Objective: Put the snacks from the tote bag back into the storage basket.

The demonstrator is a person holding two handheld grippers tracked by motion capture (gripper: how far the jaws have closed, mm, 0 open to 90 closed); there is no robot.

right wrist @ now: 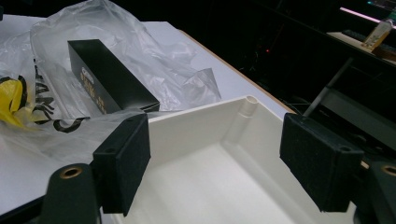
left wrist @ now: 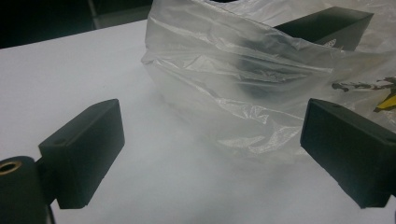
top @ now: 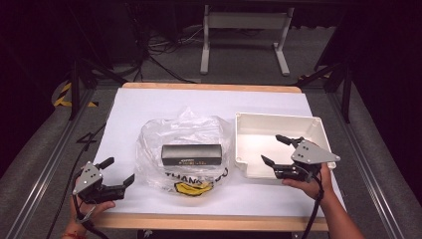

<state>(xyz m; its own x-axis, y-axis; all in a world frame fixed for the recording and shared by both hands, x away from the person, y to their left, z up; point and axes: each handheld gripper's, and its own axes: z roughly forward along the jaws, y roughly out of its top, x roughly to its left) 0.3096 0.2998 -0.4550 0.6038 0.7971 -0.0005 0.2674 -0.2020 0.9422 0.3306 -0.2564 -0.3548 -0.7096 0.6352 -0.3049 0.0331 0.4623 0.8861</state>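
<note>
A long black box [top: 191,155] lies on a crumpled clear plastic bag [top: 186,144] with yellow and black print, in the middle of the white table. The box [right wrist: 109,77] and the bag [right wrist: 135,51] appear left of the tray in the right gripper view. To their right stands an empty white tray [top: 259,130]. My left gripper [top: 119,172] is open near the table's front left, pointing at the bag [left wrist: 243,79], nothing between its jaws. My right gripper [top: 275,150] is open over the tray's [right wrist: 219,126] front part, holding nothing.
White paper [top: 149,107] covers the wooden table, whose front edge [top: 209,221] runs just before my hands. Beyond the table are a white table frame [top: 244,35], cables on the floor and dark stands at both sides.
</note>
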